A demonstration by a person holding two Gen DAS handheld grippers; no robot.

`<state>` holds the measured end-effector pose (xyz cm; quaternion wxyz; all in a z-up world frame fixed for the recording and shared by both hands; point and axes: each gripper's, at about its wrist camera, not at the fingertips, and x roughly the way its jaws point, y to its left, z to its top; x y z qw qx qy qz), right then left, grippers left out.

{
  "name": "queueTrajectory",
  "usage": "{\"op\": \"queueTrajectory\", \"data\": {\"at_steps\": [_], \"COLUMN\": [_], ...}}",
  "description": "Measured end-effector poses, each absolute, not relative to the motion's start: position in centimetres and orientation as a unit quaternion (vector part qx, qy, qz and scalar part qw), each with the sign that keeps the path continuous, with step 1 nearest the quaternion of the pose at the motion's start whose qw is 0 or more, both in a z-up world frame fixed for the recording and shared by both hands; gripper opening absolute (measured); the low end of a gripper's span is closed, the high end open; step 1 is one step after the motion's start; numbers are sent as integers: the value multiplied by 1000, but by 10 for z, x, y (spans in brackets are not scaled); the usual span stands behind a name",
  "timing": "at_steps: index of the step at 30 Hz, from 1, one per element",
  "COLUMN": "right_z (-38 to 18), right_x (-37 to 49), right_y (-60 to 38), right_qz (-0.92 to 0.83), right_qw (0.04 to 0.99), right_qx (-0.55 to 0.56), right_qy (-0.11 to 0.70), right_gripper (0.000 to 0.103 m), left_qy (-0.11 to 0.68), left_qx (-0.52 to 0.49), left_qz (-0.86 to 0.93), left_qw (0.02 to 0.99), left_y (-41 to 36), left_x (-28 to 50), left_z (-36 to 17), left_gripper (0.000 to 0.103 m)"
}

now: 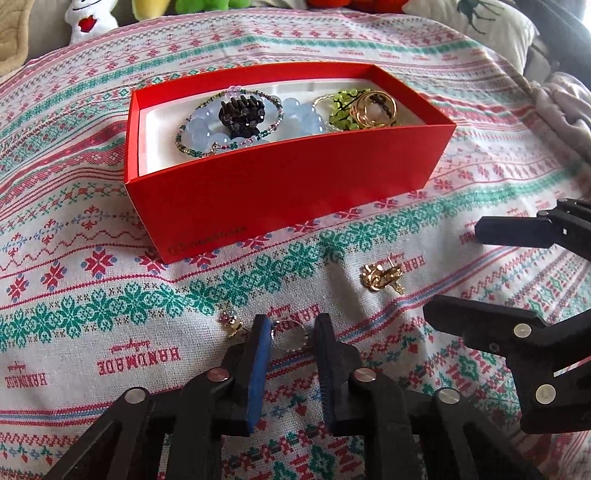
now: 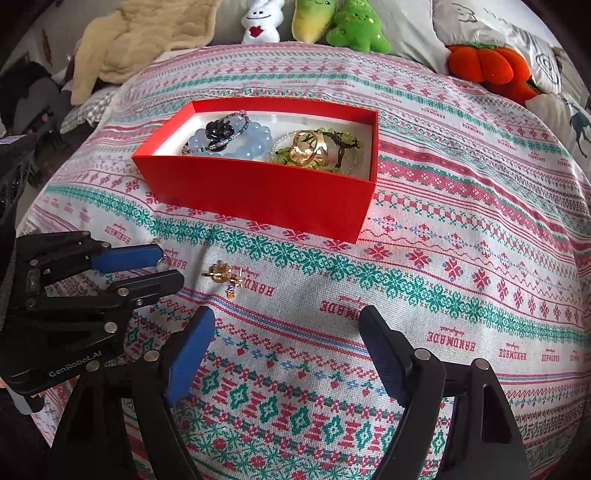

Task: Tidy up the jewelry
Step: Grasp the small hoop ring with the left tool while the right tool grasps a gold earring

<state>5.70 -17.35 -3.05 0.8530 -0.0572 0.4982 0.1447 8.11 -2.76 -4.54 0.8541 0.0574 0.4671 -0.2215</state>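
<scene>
Left hand-held gripper (image 1: 291,334) | fingers parted around ring (image 1: 289,335) on bed, not yet clamped | right hand-held gripper (image 2: 286,325) wide open, empty | red box (image 1: 280,192) straight ahead of ring.

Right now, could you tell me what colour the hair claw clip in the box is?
Black, clearest in the left wrist view: hair claw clip.

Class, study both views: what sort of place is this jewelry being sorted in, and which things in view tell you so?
Most likely a home, probably a bedroom or living room. Plush toys and printed pillows line the back, a fleecy cream blanket lies beside them, and the red box sits on a patterned "handmade" cloth.
</scene>
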Motion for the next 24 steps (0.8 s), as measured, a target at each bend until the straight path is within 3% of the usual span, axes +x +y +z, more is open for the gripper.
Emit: {"op": "queueTrajectory", "data": {"at_steps": [7, 13, 24], "right_z": [-27, -27, -31], "right_x": [60, 66, 82], "right_y": [-158, -141, -129], "right_qz": [182, 198, 189], "right_qw": [847, 843, 841], "right_qx": [-52, -53, -49], "right_qy": [497, 497, 505], "right_gripper": [52, 37, 19], "left_qy": [462, 464, 465], "left_qx": [68, 64, 61], "left_qz": [-214, -211, -210], "left_qw": [858, 858, 858], "left_y": [-23, -10, -5], "left_x": [78, 72, 68], "left_z": [-42, -39, -38], "left_gripper": [15, 15, 15]}}
